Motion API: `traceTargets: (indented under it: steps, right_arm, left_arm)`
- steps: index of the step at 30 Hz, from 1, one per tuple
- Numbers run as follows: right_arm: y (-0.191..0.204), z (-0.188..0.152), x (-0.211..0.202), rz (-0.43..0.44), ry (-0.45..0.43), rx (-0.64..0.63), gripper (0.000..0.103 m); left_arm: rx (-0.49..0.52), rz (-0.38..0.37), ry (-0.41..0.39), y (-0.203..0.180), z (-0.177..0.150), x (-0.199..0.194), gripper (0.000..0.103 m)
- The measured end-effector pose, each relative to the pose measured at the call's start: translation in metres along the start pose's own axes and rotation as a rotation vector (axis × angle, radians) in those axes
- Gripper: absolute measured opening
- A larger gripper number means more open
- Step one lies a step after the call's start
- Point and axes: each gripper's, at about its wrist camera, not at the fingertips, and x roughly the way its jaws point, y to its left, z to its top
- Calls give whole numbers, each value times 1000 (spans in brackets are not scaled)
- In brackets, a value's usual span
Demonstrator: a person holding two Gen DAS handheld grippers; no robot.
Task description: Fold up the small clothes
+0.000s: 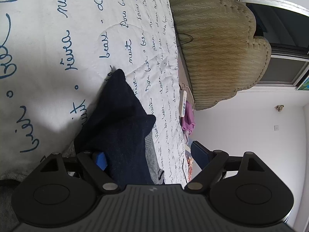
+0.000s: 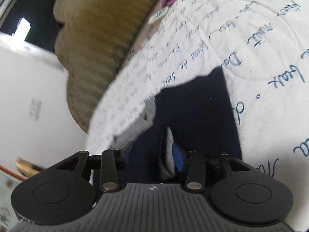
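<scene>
Your left gripper [image 1: 149, 158] stands spread wide over the dark garment [image 1: 119, 119].
Your right gripper [image 2: 154, 156] is half spread, garment [image 2: 195, 112] loose between its pads.

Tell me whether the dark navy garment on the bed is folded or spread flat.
Folded, at least partly: the navy garment lies doubled on the quilt, its grey inner side showing at one edge. How neat the fold is cannot be told.

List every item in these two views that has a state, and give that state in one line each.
Dark navy garment: folded over, lying on bedspread.
Bedspread: spread flat.
Left tool: open, garment between fingers.
Right tool: open, part-way, over garment.
Pink cloth: crumpled.
</scene>
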Motion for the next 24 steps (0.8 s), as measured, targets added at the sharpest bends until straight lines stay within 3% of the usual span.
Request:
traceTargets:
  steps: [8,10,11,13,14,15,17,19,20,22,24]
  right_arm:
    - [14,-12,35,-49,118,-77,47]
    - [12,-13,36,-17,116,-62,18]
    - [10,-13,38,-1,118,-51,18]
    - [15,-15,33,7,87,-77,18]
    - [19,-15,28,21,65,-85,17]
    - [23,-13,22,53,31,-81,17]
    - [29,-6,5,125,-38,-71,17]
    - [27,3,-19,140,-103,-75,17]
    - [21,7,-29,117,-118,-78,17]
    - [3,11,-38,58,-120,-47,17]
    - [-15,9,-36,-19,-88,-35,17]
  left_arm:
    - [34,48,-17,7,-1,7,86]
    - [50,62,-34,9,-2,8,86]
    - [63,74,-44,8,-3,10,85]
    - [107,95,-64,-1,-4,10,76]
    - [144,100,-72,-8,-6,9,62]
    - [183,87,-58,-16,-8,9,60]
    - [219,24,14,-28,-12,10,61]
    - [270,-29,129,-38,-20,13,76]
    - [293,-23,194,-40,-25,15,89]
    - [329,-15,286,-35,-33,14,91]
    - [359,1,324,-26,-36,4,91]
